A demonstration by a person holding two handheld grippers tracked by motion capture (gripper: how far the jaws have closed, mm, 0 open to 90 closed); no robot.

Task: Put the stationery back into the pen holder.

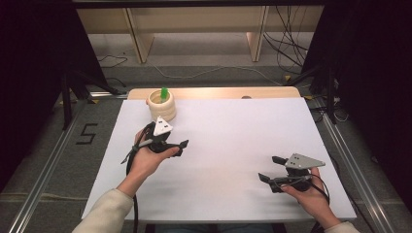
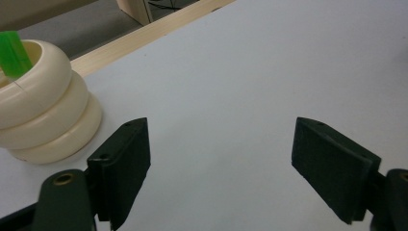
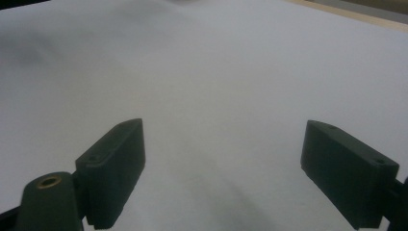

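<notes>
A: Two grippers, both released and carrying nothing. Nearest, at about 4 o'clock on the desk, the right gripper sits low in the person's hand, jaws wide apart, pointing toward 9 o'clock.

B: Left one?

A: Left gripper is farther in, around 10 o'clock from desk centre, jaws spread as well. The ring stack stands just beyond it at the far left edge, roughly 11 o'clock: cream rings piled on a green peg, peg tip poking out the top.

B: Step?

A: I'd call it a pause beside the stack, either just clear of it or about to go in. The gripper is near the rings but not touching. If the rings come off next, the left gripper has to swing toward 11 o'clock, rise to the top ring and close across its rim without tipping the peg.

B: Anything the close views add?

A: Left gripper view shows three rings clearly, stacked slightly offset, off to the left of the jaws, not between them. High view can't resolve the count. Right gripper view gives bare white desk between its jaws, confirming it's well apart from the stack.
</notes>
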